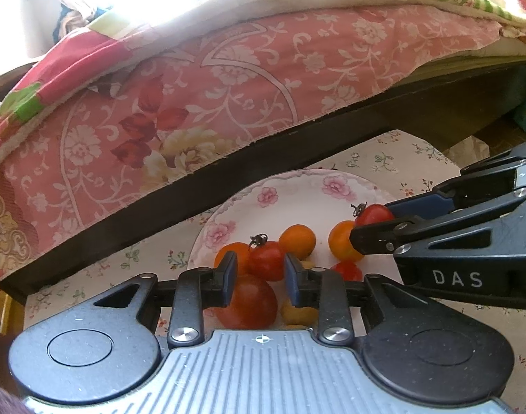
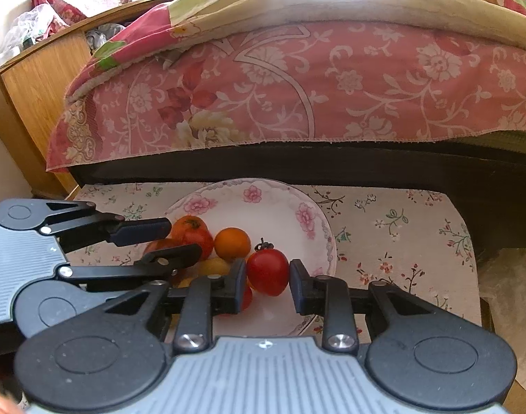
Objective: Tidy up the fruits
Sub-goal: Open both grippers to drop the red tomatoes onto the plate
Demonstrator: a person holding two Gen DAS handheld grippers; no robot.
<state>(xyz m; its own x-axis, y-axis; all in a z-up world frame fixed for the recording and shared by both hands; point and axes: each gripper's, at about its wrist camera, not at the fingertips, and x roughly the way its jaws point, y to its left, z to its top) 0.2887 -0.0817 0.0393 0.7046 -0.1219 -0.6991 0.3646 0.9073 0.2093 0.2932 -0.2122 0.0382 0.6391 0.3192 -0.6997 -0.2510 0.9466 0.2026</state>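
Note:
A white floral plate [image 1: 290,186] [image 2: 273,203] holds several small red, orange and yellow tomatoes. My left gripper [image 1: 259,277] is over the plate's near side, its jaws close on each side of a red stemmed tomato [image 1: 266,258]; contact is unclear. A larger red tomato [image 1: 249,305] lies below it. My right gripper [image 2: 268,274] has its jaws around another red stemmed tomato [image 2: 268,270], both pads at its sides. In the left wrist view the right gripper [image 1: 373,220] reaches in from the right at that tomato [image 1: 373,214]. An orange tomato [image 2: 231,243] sits behind.
The plate stands on a floral cloth [image 2: 400,227] on a small table. A bed with a pink floral cover [image 2: 297,86] overhangs right behind it. A wooden cabinet [image 2: 31,86] stands at the left. The table edge drops off at the right.

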